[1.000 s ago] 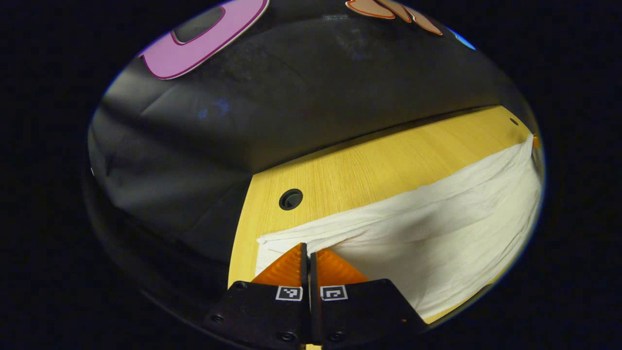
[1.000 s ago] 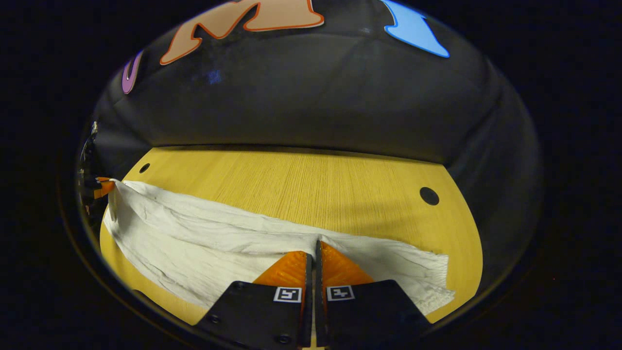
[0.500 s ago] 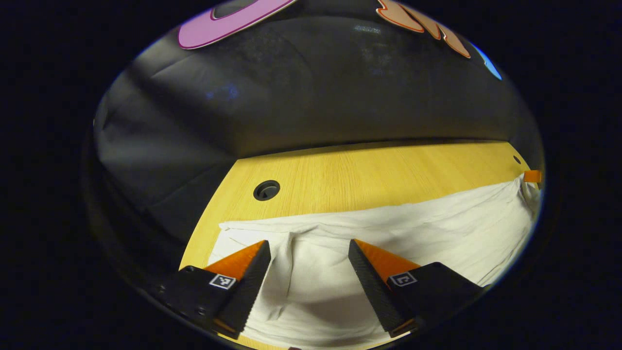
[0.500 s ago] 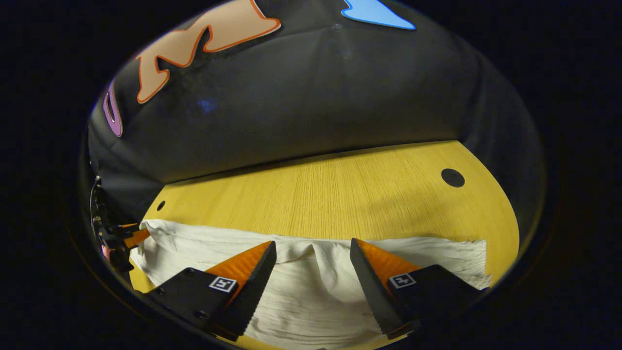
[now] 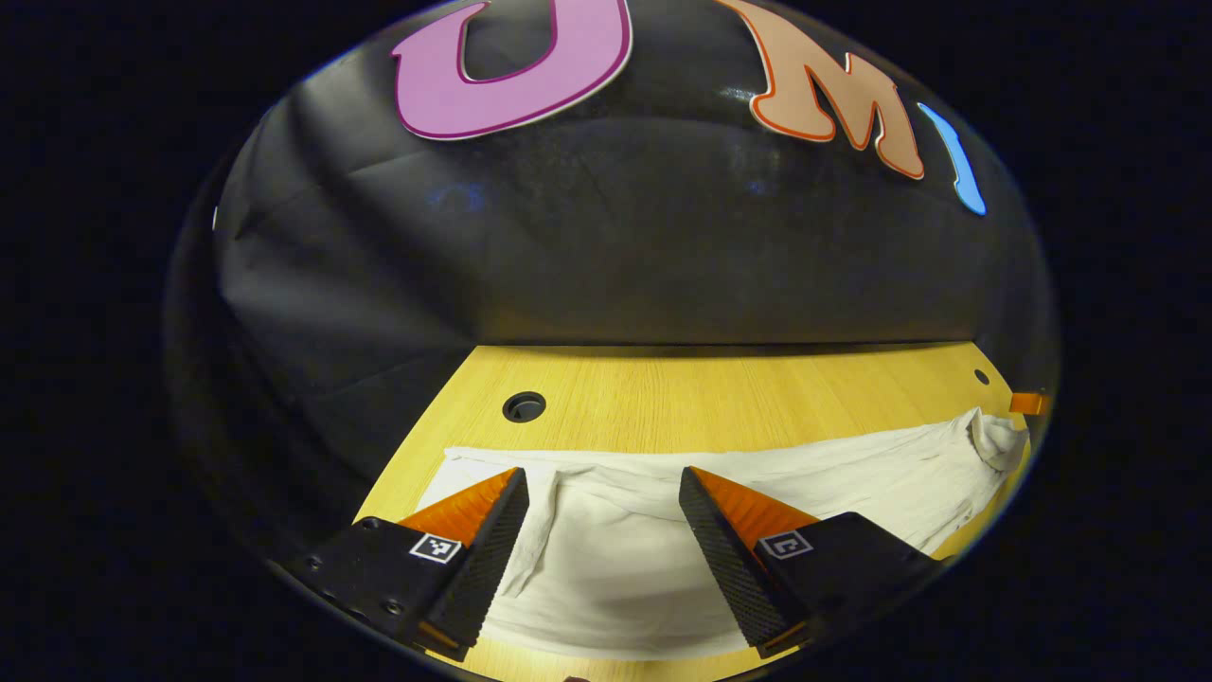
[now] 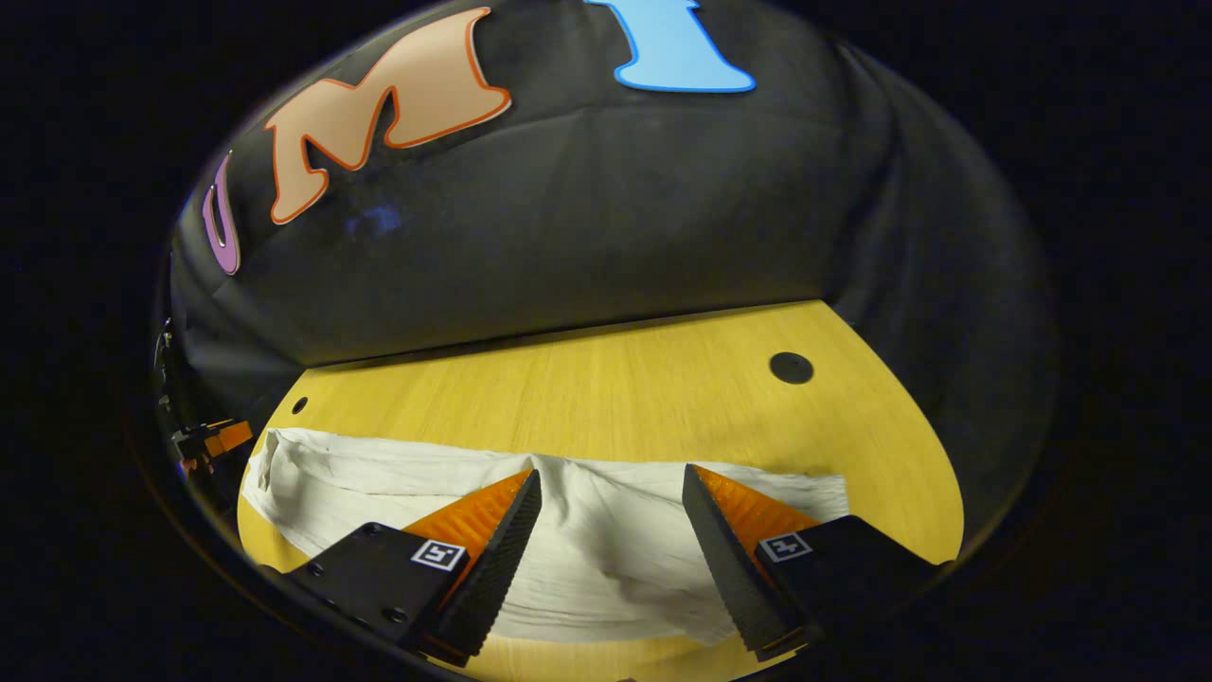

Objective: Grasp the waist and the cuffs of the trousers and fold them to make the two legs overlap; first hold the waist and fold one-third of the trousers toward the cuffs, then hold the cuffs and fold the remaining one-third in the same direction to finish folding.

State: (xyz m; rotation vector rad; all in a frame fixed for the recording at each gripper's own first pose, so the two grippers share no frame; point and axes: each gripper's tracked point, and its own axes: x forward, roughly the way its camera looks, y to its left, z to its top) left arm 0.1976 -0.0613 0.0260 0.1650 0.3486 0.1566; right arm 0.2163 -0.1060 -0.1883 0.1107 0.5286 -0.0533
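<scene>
left gripper view: left gripper (image 5: 599, 488) wide, empty.

A light wooden tabletop (image 5: 720, 398) with a fine straight grain runs across both views, its far edge meeting the black cloth wall (image 5: 606, 256) of the booth, which hangs in soft folds and creases. In the left gripper view a round dark cable hole (image 5: 524, 406) is set into the wood near the table's left end, and a second, smaller-looking hole (image 5: 981, 377) shows far off at the right. In the right gripper view one round hole (image 6: 791, 367) lies toward the right and another small one (image 6: 299, 405) toward the left corner.
</scene>
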